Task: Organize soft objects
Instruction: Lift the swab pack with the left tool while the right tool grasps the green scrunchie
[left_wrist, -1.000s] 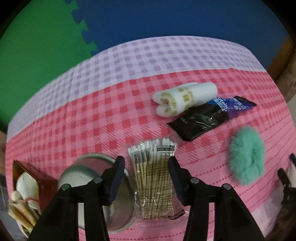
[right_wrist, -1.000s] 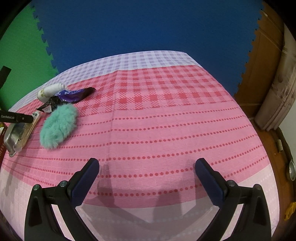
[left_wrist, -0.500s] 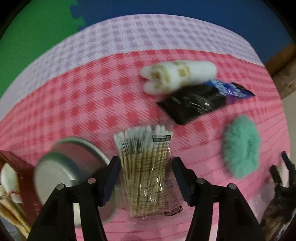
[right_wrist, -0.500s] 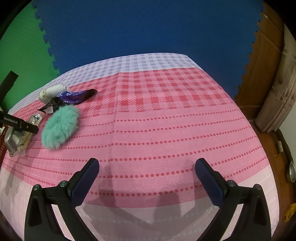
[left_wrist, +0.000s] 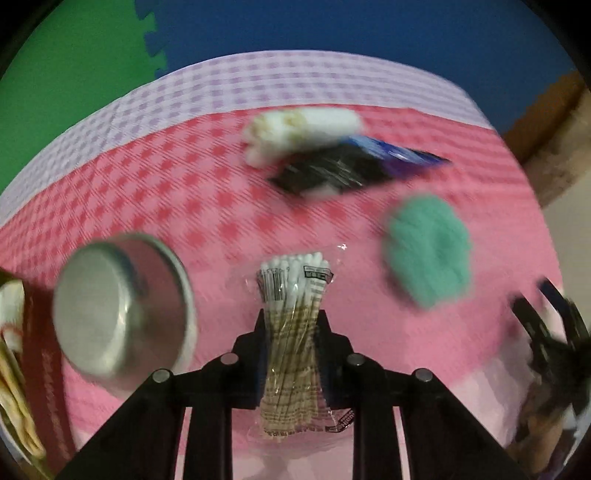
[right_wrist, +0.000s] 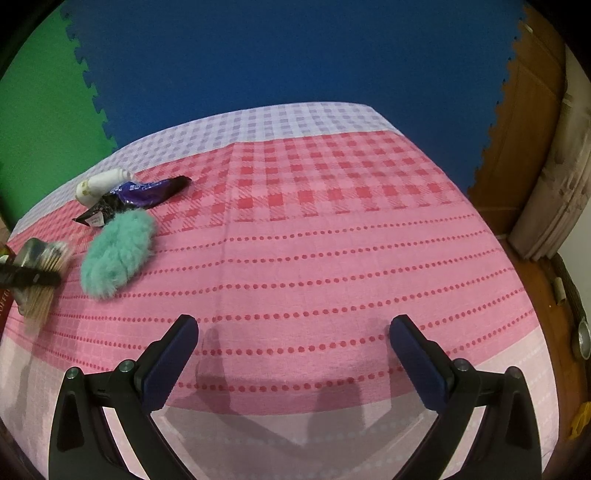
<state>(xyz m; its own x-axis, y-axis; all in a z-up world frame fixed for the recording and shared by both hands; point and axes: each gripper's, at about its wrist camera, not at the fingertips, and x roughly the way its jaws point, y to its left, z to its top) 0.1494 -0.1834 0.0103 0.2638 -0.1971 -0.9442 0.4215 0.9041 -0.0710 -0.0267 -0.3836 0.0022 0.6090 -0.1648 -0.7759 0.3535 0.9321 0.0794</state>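
Since the earlier frame, the swab pack (left_wrist: 291, 332) has been pinched at its middle by the closing left gripper (left_wrist: 291, 325), near the table's (right_wrist: 332, 229) left front edge beside the bowl (left_wrist: 118, 306). The right gripper (right_wrist: 293, 343) is held wide open over bare cloth.

Pink-checked tablecloth (right_wrist: 332, 229), mint-green puff (right_wrist: 116, 254), blue wall mat (right_wrist: 277, 55).

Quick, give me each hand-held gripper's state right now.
Left hand-held gripper: jaws closing, pinching the cotton swab pack.
Right hand-held gripper: open, holding nothing.
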